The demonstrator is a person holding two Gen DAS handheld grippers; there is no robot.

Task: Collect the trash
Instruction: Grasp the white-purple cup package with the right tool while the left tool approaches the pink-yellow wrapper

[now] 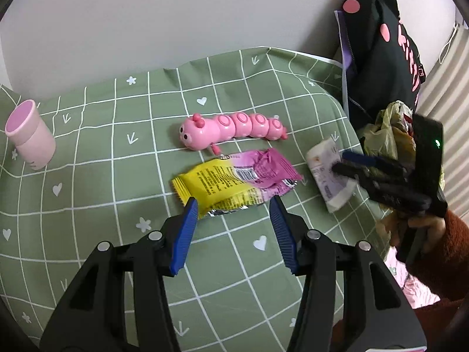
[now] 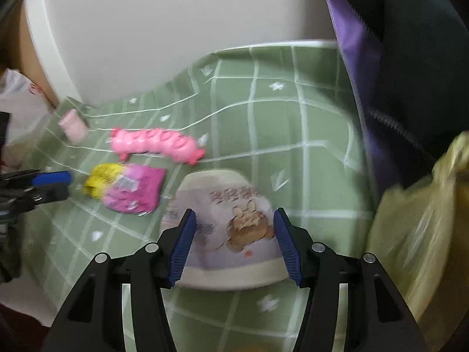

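A yellow and pink snack wrapper (image 1: 237, 180) lies on the green checked tablecloth (image 1: 117, 176). My left gripper (image 1: 233, 205) is open, its blue fingertips on either side of the wrapper's near edge. A white and lilac wrapper (image 2: 228, 223) with a cartoon print lies to the right; it also shows in the left wrist view (image 1: 328, 173). My right gripper (image 2: 233, 217) is open and hovers over it, fingers spread wider than the print. The snack wrapper also shows in the right wrist view (image 2: 129, 187). A yellowish plastic bag (image 2: 422, 234) hangs at the table's right edge.
A pink caterpillar toy (image 1: 231, 129) lies behind the snack wrapper. A pink cup (image 1: 29, 135) stands at the far left. A black garment with pink print (image 1: 381, 47) hangs at the back right. The white wall borders the table behind.
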